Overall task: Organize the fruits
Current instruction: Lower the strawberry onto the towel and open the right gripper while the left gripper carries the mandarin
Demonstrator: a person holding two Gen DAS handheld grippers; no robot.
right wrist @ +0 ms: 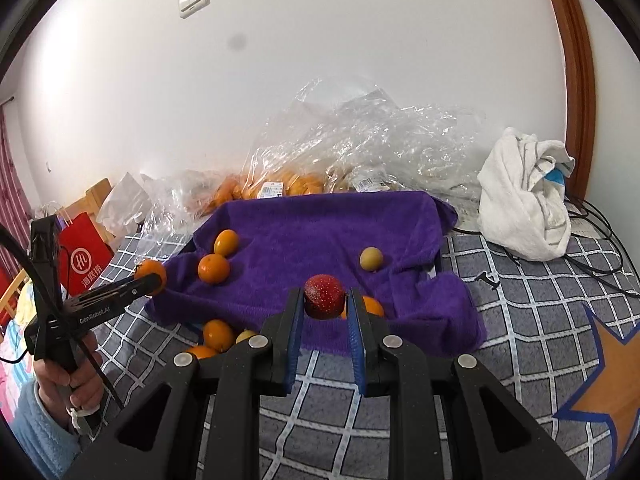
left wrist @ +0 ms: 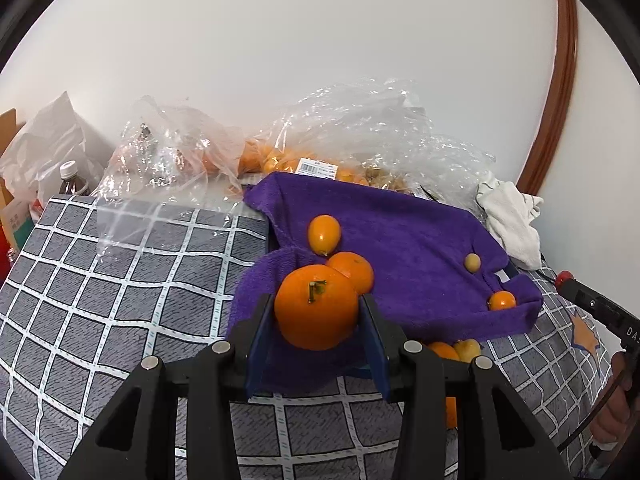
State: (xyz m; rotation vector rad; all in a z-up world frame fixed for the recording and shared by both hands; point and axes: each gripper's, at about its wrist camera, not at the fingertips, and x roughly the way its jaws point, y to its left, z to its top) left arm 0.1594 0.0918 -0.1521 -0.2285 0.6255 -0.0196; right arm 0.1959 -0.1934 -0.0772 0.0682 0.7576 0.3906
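Observation:
My left gripper (left wrist: 318, 306) is shut on a large orange (left wrist: 316, 306) with a stem, held above the left edge of a purple towel (left wrist: 400, 248). Behind it on the towel lie a second orange (left wrist: 354, 274), an oval kumquat (left wrist: 324, 234), a small yellowish fruit (left wrist: 472, 262) and a small orange fruit (left wrist: 502, 301). My right gripper (right wrist: 325, 298) is shut on a dark red speckled fruit (right wrist: 324, 296) over the towel's (right wrist: 320, 232) front edge. In the right wrist view the left gripper (right wrist: 150, 276) shows at the left with its orange (right wrist: 152, 270).
Clear plastic bags (left wrist: 360, 136) with more oranges lie behind the towel by the wall. A white cloth bundle (right wrist: 524, 200) sits at the right, cables beside it. A red paper bag (right wrist: 82, 256) and a bottle (left wrist: 72, 178) stand at the left. More fruits (right wrist: 218, 334) lie below the towel's front edge.

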